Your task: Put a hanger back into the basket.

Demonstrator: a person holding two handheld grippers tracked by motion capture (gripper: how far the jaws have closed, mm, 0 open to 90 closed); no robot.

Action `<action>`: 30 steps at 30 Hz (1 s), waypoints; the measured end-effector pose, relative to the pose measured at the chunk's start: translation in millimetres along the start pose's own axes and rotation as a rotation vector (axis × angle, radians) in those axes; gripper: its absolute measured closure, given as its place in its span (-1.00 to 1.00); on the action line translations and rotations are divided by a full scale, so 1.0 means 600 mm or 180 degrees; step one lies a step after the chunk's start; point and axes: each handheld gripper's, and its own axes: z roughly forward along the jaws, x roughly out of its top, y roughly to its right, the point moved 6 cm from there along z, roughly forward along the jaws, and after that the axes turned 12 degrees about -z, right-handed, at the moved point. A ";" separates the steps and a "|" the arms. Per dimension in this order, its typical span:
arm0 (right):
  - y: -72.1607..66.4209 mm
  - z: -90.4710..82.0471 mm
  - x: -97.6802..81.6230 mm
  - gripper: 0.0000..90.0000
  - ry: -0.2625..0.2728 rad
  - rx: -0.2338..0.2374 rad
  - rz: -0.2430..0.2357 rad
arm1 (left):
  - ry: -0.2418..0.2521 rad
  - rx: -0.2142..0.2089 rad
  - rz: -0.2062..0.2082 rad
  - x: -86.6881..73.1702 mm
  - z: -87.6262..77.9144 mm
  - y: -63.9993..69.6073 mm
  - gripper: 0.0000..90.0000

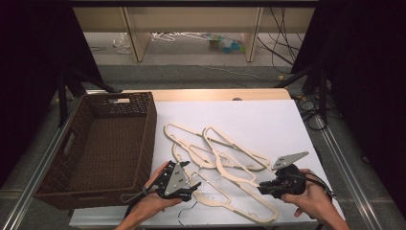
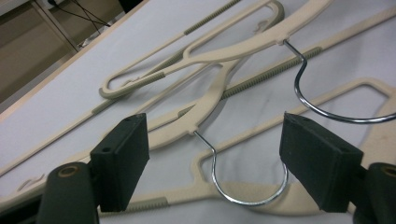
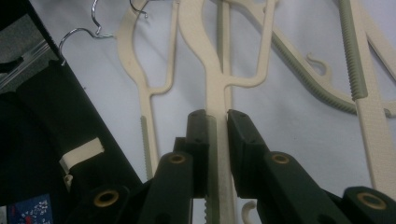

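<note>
Several cream plastic hangers (image 1: 225, 163) with metal hooks lie tangled on the white table cover (image 1: 258, 120). My left gripper (image 1: 191, 184) is low over the pile's near left end. In the left gripper view it (image 2: 212, 140) stands open, its pads on either side of one hanger's wire hook (image 2: 247, 200) without touching it. A second hook (image 2: 303, 93) curves just beyond. My right gripper (image 1: 262, 187) is at the pile's near right. In the right gripper view it (image 3: 218, 121) is shut on the thin bar of a cream hanger (image 3: 215, 93).
A brown woven basket (image 1: 143, 124) with nothing visible inside stands on the left part of the table, right beside the hangers. Bare white cover stretches behind the pile. Black curtains flank the table, and cables lie on the floor at the right.
</note>
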 end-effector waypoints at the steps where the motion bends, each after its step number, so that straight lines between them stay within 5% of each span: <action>1: 0.000 0.000 0.000 0.77 0.0000 0.0000 0.0000 | -0.0028 -0.0007 0.0027 0.000 0.006 0.001 -0.45; 6: -0.006 -0.001 0.004 0.77 0.0009 0.0005 -0.0058 | -0.0147 -0.0045 0.0361 0.005 0.039 -0.005 -0.41; 8: -0.011 -0.004 0.005 0.76 -0.0038 0.0039 -0.0112 | -0.0113 -0.0095 0.0391 0.008 0.048 -0.004 -0.32; 9: -0.014 -0.005 0.005 0.76 -0.0036 0.0065 -0.0120 | -0.0138 -0.0107 0.0568 0.011 0.055 -0.005 -0.31; 13: -0.017 -0.005 0.006 0.76 -0.0038 0.0086 -0.0202 | -0.0079 -0.0162 0.0689 0.017 0.063 -0.001 -0.24; 16: -0.024 -0.005 0.008 0.76 -0.0046 0.0132 -0.0259 | 0.0043 -0.0259 0.0935 0.030 0.067 0.010 -0.17; 30: -0.024 0.004 0.005 0.76 -0.0052 0.0255 -0.0385 | 0.0066 -0.0576 0.1547 0.039 0.069 0.037 0.12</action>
